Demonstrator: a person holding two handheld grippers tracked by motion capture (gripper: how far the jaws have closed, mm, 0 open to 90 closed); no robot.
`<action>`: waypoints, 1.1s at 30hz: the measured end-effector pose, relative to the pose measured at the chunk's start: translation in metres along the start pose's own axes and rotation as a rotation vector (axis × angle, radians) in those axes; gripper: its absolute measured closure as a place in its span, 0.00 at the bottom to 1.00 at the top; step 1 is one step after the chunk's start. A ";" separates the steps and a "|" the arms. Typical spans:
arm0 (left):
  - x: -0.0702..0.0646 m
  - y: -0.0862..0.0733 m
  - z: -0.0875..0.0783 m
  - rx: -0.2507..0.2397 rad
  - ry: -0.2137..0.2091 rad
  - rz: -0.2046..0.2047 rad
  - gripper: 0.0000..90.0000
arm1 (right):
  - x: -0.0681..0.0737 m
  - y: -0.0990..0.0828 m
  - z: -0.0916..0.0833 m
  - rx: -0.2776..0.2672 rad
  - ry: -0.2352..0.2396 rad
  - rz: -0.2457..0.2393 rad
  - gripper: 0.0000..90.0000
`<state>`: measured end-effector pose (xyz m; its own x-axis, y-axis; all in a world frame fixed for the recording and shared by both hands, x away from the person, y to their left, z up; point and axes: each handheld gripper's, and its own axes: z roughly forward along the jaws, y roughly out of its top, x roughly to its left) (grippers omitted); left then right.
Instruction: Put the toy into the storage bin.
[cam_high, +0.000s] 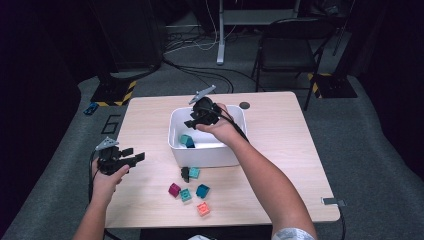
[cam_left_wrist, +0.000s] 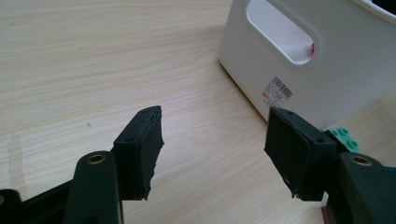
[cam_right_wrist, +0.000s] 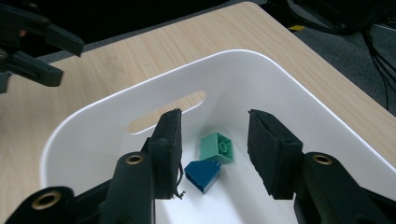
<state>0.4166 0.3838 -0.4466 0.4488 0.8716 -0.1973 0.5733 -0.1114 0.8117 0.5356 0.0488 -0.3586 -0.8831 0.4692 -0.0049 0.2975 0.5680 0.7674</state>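
A white bin (cam_high: 205, 156) stands mid-table. My right gripper (cam_high: 192, 122) hangs over it, open, with nothing between its pads. Below the right gripper (cam_right_wrist: 215, 158), on the floor of the bin (cam_right_wrist: 289, 79), lie a green block (cam_right_wrist: 217, 147) and a blue block (cam_right_wrist: 203, 173); in the high view the pair (cam_high: 187, 141) sits at the bin's left. My left gripper (cam_high: 135, 156) is held open and empty over the table's left side. The left gripper (cam_left_wrist: 215, 149) faces the bin's handle wall (cam_left_wrist: 327, 70). A green block (cam_left_wrist: 344, 137) peeks from behind its right pad.
In front of the bin lie loose blocks: a dark and teal pair (cam_high: 190, 173), a magenta one (cam_high: 174, 190), a teal one (cam_high: 185, 195), a blue one (cam_high: 202, 190) and a salmon one (cam_high: 203, 208). A black disc (cam_high: 244, 105) sits behind the bin. A chair (cam_high: 292, 45) stands beyond the table.
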 end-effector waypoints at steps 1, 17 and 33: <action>0.000 0.000 0.000 0.000 0.000 -0.002 0.40 | 0.002 -0.001 -0.004 -0.007 0.006 -0.003 0.61; 0.000 -0.001 0.000 0.011 0.002 0.003 0.40 | 0.036 -0.017 -0.061 -0.095 0.056 -0.047 0.61; -0.001 -0.001 0.001 -0.002 0.008 0.001 0.40 | 0.070 -0.053 -0.084 -0.114 0.092 -0.079 0.61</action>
<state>0.4161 0.3824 -0.4481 0.4439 0.8752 -0.1923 0.5712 -0.1110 0.8132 0.4280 -0.0055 -0.3462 -0.9332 0.3592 -0.0131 0.1875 0.5175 0.8349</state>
